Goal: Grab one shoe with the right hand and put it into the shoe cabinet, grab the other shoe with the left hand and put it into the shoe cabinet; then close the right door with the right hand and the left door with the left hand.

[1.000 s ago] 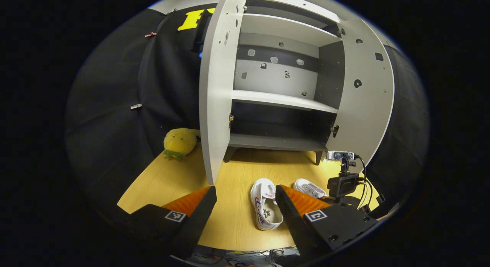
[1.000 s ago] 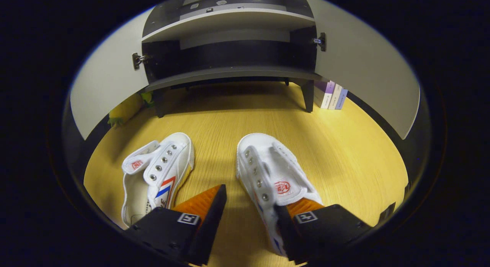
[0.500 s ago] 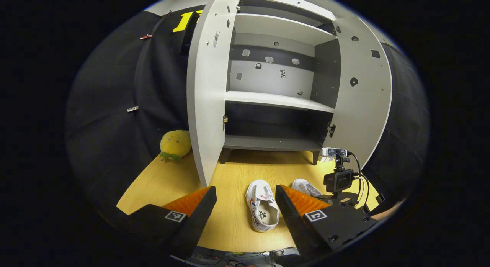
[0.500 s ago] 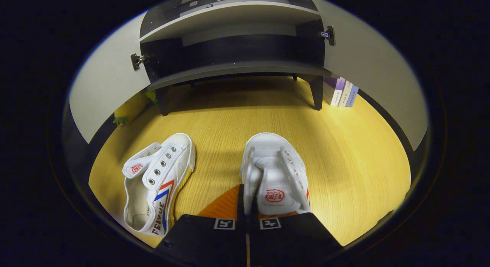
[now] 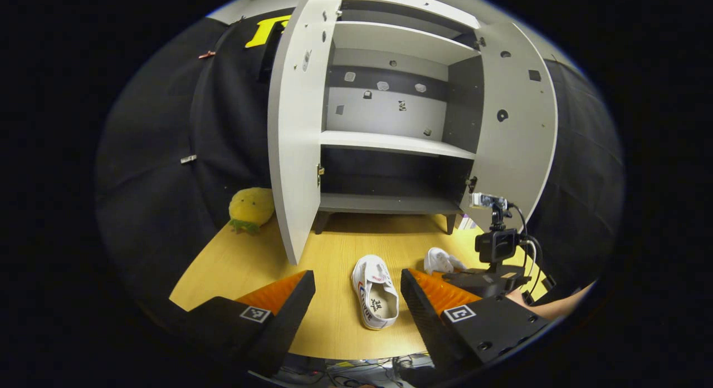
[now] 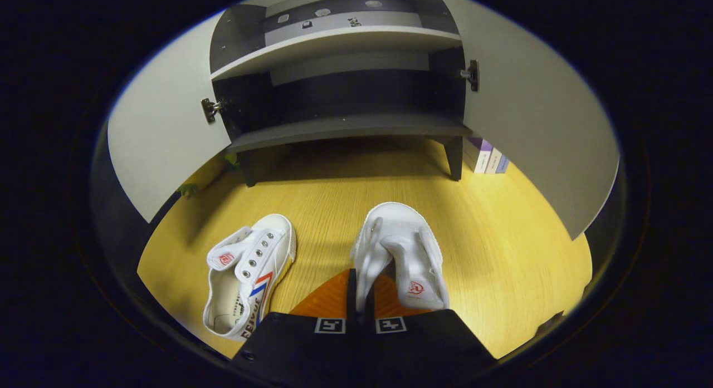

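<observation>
White canvas slip-on shoe w/ red logo on its tongue (image 6: pixel 402 253) sits in front of the open cabinet, its left side wall pinched between the jaws of the right gripper (image 6: pixel 359 299), which are pressed nearly together on the canvas; can't tell if it rests on the wood or is raised off it; second white canvas shoe w/ red-blue side stripes (image 6: pixel 248 276) lies just to its left on the yellow wood-grain tabletop (image 6: pixel 501 243), toe toward the cabinet, apart from the first; in left gripper view this shoe (image 5: pixel 376 290) lies ahead between the spread jaws of the left gripper (image 5: pixel 356 299), which hold nothing; grey shoe cabinet (image 5: pixel 390 143) stands behind, left door (image 5: pixel 292 132) and right door (image 5: pixel 518 126) both swung open, shelves bare; yellow plush toy (image 5: pixel 250 207) left of the cabinet; pale purple books (image 6: pixel 487 157) upright near its right leg
</observation>
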Demonstrator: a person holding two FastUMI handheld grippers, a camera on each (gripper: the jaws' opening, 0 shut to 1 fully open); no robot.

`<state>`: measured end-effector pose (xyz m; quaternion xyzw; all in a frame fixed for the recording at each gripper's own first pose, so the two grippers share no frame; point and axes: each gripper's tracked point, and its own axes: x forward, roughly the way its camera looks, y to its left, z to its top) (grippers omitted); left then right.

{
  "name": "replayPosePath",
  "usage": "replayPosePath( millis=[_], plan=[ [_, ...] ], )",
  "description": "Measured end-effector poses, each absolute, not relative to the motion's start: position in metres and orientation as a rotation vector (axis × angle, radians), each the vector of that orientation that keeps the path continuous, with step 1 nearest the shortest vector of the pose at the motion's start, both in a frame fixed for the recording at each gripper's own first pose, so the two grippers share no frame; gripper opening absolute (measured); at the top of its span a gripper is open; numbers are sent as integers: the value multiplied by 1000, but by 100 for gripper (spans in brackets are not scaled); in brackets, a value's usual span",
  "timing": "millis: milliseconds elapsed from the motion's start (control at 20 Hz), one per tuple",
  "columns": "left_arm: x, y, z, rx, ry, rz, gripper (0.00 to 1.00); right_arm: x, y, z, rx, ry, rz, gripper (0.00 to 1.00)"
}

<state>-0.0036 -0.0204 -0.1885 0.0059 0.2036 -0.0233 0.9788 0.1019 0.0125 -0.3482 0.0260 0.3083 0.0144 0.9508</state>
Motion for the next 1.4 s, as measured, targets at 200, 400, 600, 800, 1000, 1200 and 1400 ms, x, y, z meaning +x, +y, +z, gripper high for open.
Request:
replayPosePath(
  millis=[200,400,600,800,1000,1200,1400],
  plan=[
    [-12,-26,-175,31,361,-141,96,100,15,-279,16,516,16,5],
    [-17,-23,-165,47,306,-180,96,107,19,-195,-59,389,15,5],
    [-16,-24,-152,22,259,-188,96,127,26,-122,-86,298,22,5],
    [-12,-13,-139,29,224,-149,96,162,34,-61,-71,238,34,4],
    [-9,2,-136,30,220,-79,96,209,42,-7,-102,167,56,5],
    [-3,13,-132,31,223,3,96,265,46,38,-159,118,83,5],
    [10,20,-124,13,214,79,96,320,46,69,-188,91,108,5]
  ],
)
